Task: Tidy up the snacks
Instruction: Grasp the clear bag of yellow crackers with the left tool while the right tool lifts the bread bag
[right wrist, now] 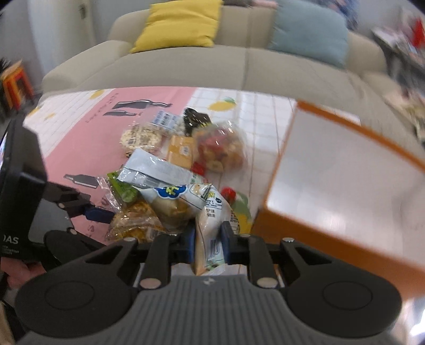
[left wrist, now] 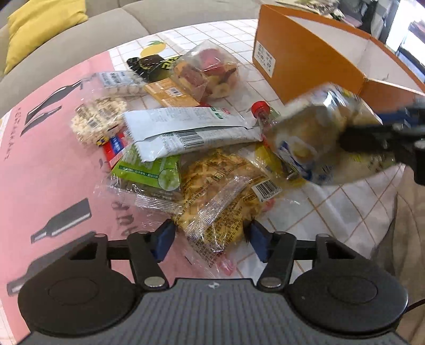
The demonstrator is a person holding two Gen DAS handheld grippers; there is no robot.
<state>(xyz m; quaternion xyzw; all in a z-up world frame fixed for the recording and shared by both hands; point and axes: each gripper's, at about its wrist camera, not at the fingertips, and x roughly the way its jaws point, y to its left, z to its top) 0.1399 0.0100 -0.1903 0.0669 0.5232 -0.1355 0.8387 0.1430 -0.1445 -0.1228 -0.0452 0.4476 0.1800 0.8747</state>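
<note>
Right gripper (right wrist: 207, 242), pinching a bread packet (right wrist: 186, 204), should lift clear toward the orange box (right wrist: 287, 201); left gripper (left wrist: 209, 238) straddles a waffle packet (left wrist: 220, 196), grip uncertain.

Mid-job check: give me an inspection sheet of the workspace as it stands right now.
Surface: table under a white grid cloth with a pink printed section.
Job's things: snack pile loose beside the orange box; box interior shows only bare white.
Clutter: red-capped bottle lying among the packets.
Grippers: left hand-held gripper straddles the waffle packet, whether its pads press on it is unclear; right hand-held gripper is shut on a white-and-blue packet, held beside the box.
Cables: a thin dark lead at the left gripper's edge.
Surroundings: beige sofa, yellow cushion, blue cushion.
</note>
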